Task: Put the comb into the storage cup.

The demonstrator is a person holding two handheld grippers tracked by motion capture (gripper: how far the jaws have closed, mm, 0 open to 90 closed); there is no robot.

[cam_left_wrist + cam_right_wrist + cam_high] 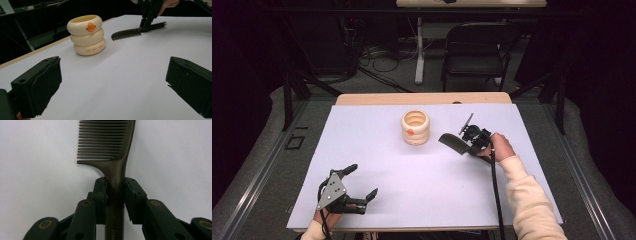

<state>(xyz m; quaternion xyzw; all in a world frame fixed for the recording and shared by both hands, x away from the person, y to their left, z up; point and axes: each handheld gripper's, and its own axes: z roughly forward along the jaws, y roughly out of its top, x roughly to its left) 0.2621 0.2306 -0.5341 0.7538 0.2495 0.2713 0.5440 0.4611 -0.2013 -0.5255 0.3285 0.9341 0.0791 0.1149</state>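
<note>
1. from where i stand, the right gripper (473,141) has its jaws closed tight on the handle of the dark comb (110,152), just behind where the teeth start. keep that pinch firm and square, as the handle is narrow and smooth and looks as if it could twist.
2. the comb (453,143) is low over the white table (422,195), right of the cream ringed cup (415,127) and near it but not touching. in the left gripper view the comb (126,33) looks to rest on or just above the surface; i cannot tell which.
3. my guess is the comb is headed for the cup (86,35), whose mouth is open and upright. to do that well, lift clear of the table first, then tip the comb so one end points down before coming over the rim.
4. approach from above, not from the side, since a sideways nudge could topple a tall, light cup like this.
5. the left gripper (353,189) sits wide open with nothing in it, near the front left edge of the table, well apart from the cup. it could come in to steady the cup if it wobbles.
</note>
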